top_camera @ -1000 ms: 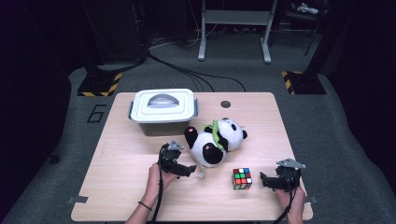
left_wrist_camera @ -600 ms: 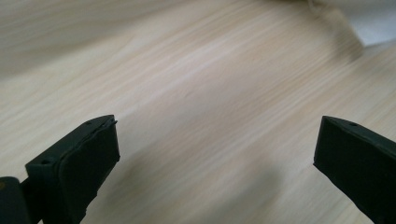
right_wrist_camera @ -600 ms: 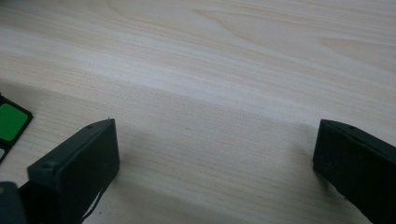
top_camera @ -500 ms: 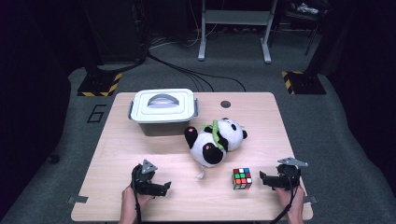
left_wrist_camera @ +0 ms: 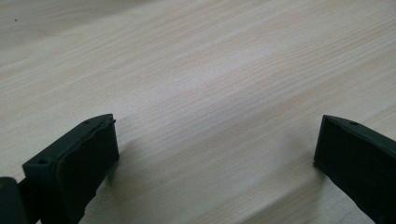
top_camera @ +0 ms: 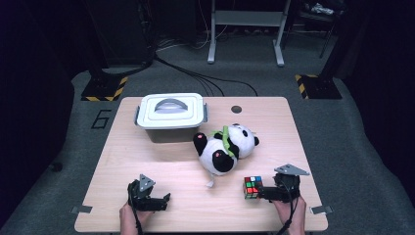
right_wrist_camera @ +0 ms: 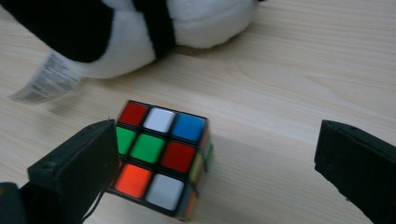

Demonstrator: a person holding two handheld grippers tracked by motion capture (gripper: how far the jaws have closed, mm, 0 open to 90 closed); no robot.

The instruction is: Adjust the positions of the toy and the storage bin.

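Puzzle cube point(top_camera: 252, 187) sits on table point(top_camera: 161, 161) near front right edge, below plush panda point(top_camera: 226, 147). Right gripper point(top_camera: 264, 192) wide, jaws flanking cube, not yet pinching. Left gripper point(top_camera: 164, 200) wide, empty, over bare wood. Grasp, lift remain. Lidded box point(top_camera: 171, 116) behind.

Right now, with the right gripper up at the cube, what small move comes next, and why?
Probably ease the right gripper a little further forward, then close. Its jaws stand open; the cube sits between them, close against one jaw and with a wide gap to the other, so it isn't gripped yet. The panda lies just beyond it, so keep the advance short.
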